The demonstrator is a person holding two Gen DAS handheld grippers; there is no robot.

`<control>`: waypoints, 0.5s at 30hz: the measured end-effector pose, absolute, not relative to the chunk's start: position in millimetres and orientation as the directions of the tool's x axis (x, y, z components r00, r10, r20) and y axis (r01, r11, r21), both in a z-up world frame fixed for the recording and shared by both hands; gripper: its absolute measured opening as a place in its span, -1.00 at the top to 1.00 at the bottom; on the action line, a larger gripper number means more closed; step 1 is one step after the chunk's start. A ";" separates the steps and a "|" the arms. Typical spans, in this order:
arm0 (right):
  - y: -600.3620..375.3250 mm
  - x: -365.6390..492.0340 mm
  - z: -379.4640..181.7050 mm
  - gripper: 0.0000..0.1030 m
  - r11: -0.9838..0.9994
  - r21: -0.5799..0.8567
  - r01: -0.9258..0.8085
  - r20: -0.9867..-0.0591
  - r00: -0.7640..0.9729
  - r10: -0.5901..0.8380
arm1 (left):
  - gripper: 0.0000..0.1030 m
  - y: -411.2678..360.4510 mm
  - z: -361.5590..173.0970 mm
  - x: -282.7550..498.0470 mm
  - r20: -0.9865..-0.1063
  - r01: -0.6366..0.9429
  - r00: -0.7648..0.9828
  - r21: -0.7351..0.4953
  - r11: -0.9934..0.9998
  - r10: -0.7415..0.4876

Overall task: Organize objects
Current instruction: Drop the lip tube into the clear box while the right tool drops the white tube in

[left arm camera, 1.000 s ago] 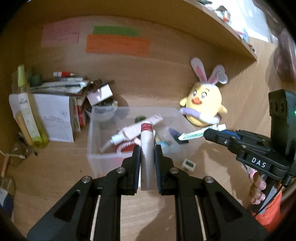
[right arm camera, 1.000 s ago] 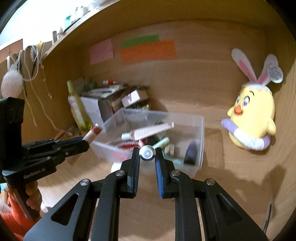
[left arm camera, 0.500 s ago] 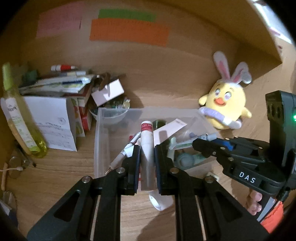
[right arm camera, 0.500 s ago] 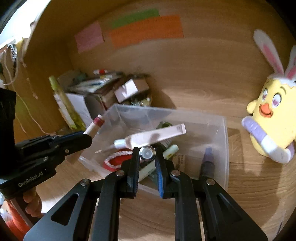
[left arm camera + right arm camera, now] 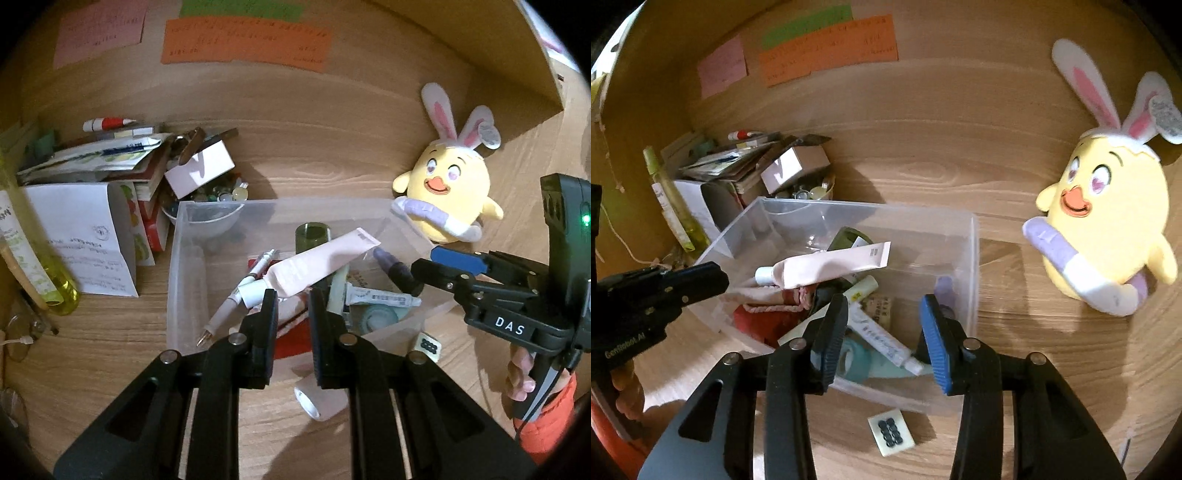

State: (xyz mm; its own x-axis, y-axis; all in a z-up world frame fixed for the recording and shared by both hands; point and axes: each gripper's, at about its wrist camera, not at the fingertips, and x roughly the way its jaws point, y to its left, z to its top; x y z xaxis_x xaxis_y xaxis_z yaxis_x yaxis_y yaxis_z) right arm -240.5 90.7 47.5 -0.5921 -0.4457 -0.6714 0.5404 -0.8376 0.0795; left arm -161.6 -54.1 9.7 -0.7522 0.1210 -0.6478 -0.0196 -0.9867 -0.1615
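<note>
A clear plastic bin [image 5: 177, 258] [image 5: 971, 258] on the wooden desk holds several small items: a pink tube [image 5: 317, 266] [image 5: 827, 266], a white pen [image 5: 236, 302], a thin white tube [image 5: 384, 297] [image 5: 879, 336] and a tape roll [image 5: 380, 317]. My left gripper [image 5: 291, 299] is open and empty over the bin's near edge. My right gripper [image 5: 882, 306] is open and empty over the bin's near right part; it also shows in the left wrist view [image 5: 443, 266]. A mahjong tile [image 5: 891, 432] [image 5: 428, 345] lies outside the bin on the desk.
A yellow bunny-eared plush [image 5: 447, 199] [image 5: 1108, 229] sits right of the bin. Boxes, papers and a bowl of small things [image 5: 207, 206] crowd the left, with a yellow bottle [image 5: 37, 266]. A roll [image 5: 317, 400] lies in front of the bin.
Both grippers have opened over the bin. The white tube with the red band has left my left gripper and the thin tube has left my right one; both grippers moved closer to the bin.
</note>
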 end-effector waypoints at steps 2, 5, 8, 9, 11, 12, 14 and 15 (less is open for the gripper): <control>91.5 -233.3 49.6 0.27 -0.834 0.066 0.548 -0.667 -0.598 -0.446 | 0.71 -51.2 12.1 -156.1 -0.644 -0.029 -0.754 -0.163 -0.986 0.128; 92.7 -220.9 51.7 0.27 -0.824 0.050 0.565 -0.661 -0.600 -0.451 | 0.64 -46.0 14.2 -148.2 -0.640 -0.041 -0.757 -0.158 -0.987 0.134; 95.0 -208.9 51.9 0.27 -0.814 0.041 0.580 -0.658 -0.598 -0.459 | 0.46 -40.2 14.9 -137.7 -0.634 -0.049 -0.762 -0.148 -0.988 0.133; 96.1 -205.8 51.6 0.27 -0.812 0.041 0.583 -0.658 -0.596 -0.461 | 0.42 -38.6 14.6 -135.0 -0.632 -0.052 -0.763 -0.146 -0.988 0.134; 98.4 -199.5 49.8 0.27 -0.808 0.038 0.588 -0.661 -0.592 -0.462 | 0.40 -34.5 13.2 -128.7 -0.631 -0.061 -0.764 -0.143 -0.988 0.138; 99.9 -196.3 48.6 0.27 -0.808 0.034 0.589 -0.662 -0.592 -0.459 | 0.39 -32.7 12.4 -126.5 -0.632 -0.065 -0.762 -0.142 -0.988 0.141; 103.3 -191.0 46.2 0.27 -0.808 0.030 0.588 -0.665 -0.592 -0.456 | 0.38 -28.9 8.9 -122.5 -0.639 -0.071 -0.756 -0.139 -0.988 0.145; 105.8 -188.9 45.0 0.27 -0.809 0.030 0.587 -0.666 -0.592 -0.454 | 0.37 -26.7 5.6 -120.3 -0.645 -0.076 -0.750 -0.139 -0.987 0.149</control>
State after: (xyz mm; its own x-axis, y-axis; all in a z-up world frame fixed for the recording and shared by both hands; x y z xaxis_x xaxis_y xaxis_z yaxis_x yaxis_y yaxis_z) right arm -188.9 105.8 45.0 -0.5917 -0.4538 -0.6663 0.5870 -0.8090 0.0297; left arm -120.3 -26.7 5.6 -0.7497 0.1489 -0.6448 -0.0763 -0.9873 -0.1392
